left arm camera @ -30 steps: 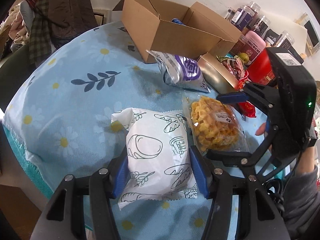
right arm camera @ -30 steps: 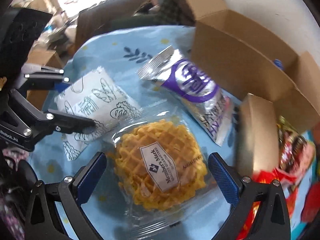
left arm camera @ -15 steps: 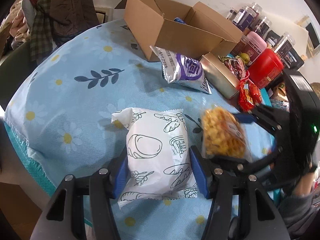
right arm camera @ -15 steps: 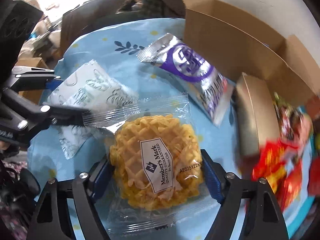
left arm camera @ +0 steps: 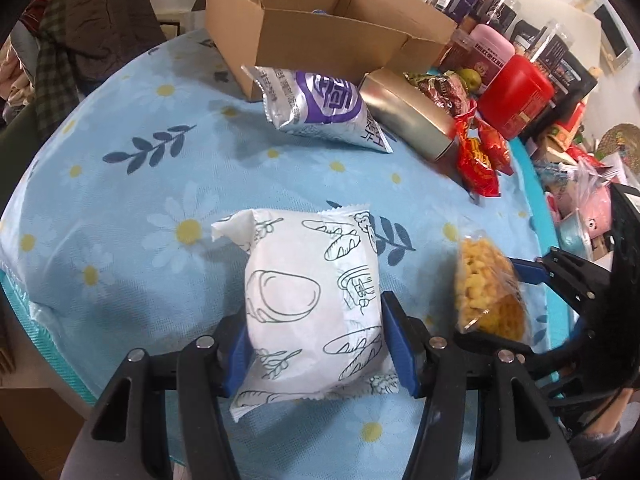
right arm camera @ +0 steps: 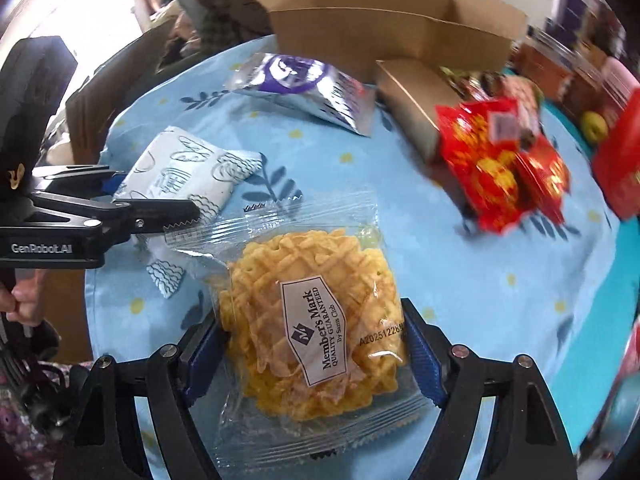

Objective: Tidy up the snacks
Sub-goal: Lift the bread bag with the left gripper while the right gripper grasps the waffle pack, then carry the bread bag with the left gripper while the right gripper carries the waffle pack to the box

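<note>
Blue daisy tablecloth (left arm camera: 120, 168), left wrist view: left gripper (left arm camera: 320, 340) clamps the white bread packet (left arm camera: 312, 304), as a second ago; cardboard box (left arm camera: 320, 40) waits beyond. Right wrist view — right gripper (right arm camera: 316, 356), wide open a second ago, now pinches the waffle pack (right arm camera: 316, 320), raised off the cloth; both snacks look ready for boxing.

White bread-print pack (left arm camera: 312, 304) lower centre, upright between blue pads. Clear waffle pack (right arm camera: 316, 336) lower centre, lifted. Purple-silver bag (left arm camera: 320, 108) upper centre, lying beside cardboard box (left arm camera: 320, 36).
</note>
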